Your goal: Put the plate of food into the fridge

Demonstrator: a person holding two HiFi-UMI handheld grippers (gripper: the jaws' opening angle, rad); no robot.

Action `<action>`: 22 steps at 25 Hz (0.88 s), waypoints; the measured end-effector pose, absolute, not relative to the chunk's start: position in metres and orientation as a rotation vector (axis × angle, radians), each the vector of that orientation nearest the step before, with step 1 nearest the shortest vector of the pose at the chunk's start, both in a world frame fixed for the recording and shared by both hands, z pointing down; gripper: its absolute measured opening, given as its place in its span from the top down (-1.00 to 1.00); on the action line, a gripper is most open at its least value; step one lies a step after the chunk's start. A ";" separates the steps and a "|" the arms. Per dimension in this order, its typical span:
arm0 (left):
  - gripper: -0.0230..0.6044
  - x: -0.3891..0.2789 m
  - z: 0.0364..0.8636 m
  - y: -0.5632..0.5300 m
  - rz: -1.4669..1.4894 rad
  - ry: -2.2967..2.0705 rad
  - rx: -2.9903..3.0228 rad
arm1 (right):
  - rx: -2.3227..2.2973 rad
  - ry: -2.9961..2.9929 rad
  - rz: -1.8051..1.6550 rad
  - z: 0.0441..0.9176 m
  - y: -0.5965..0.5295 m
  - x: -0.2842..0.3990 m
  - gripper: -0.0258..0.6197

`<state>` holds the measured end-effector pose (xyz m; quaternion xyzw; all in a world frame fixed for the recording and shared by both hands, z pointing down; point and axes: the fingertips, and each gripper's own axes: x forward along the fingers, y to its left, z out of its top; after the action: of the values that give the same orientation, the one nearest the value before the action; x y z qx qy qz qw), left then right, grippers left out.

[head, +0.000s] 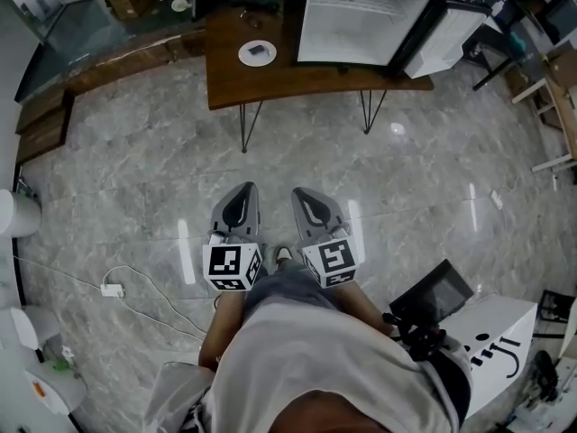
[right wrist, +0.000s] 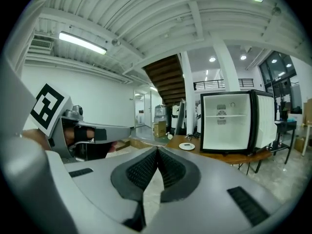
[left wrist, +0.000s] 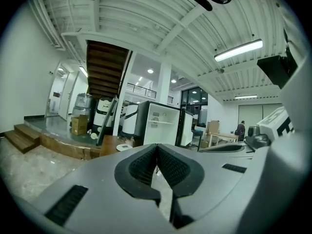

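Left gripper (left wrist: 156, 146) closed, marble floor (head: 135, 174), wooden table (head: 270, 81)

The grey right gripper (right wrist: 157, 151) has its jaws together with nothing between them. Beyond, a small round white plate (right wrist: 186, 146) lies on the brown wooden table (right wrist: 243, 157), beside the open black fridge (right wrist: 228, 126).

I'm working in a big open hall, part office, part lab. There's a polished marble floor (head: 144, 179) and a ribbed ceiling (left wrist: 146, 13) with tube lights (left wrist: 238, 50). A dark staircase (left wrist: 105, 72) climbs to a railed gallery (left wrist: 141, 88), with a cardboard box (left wrist: 78, 125) below. A small fridge (right wrist: 229, 123) sits at the right end of a wooden desk (head: 270, 79).
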<state>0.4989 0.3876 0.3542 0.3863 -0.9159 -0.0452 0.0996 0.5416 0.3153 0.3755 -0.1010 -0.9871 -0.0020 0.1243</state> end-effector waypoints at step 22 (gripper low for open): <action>0.87 0.211 0.326 0.502 -0.178 -2.549 1.381 | -0.250 -2.861 -0.091 0.335 0.469 0.253 0.86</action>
<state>0.2111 0.5023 0.3264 0.4722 -0.8714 -0.0609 0.1181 0.2526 0.4694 0.3354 -0.0862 -0.9867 -0.0315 0.1339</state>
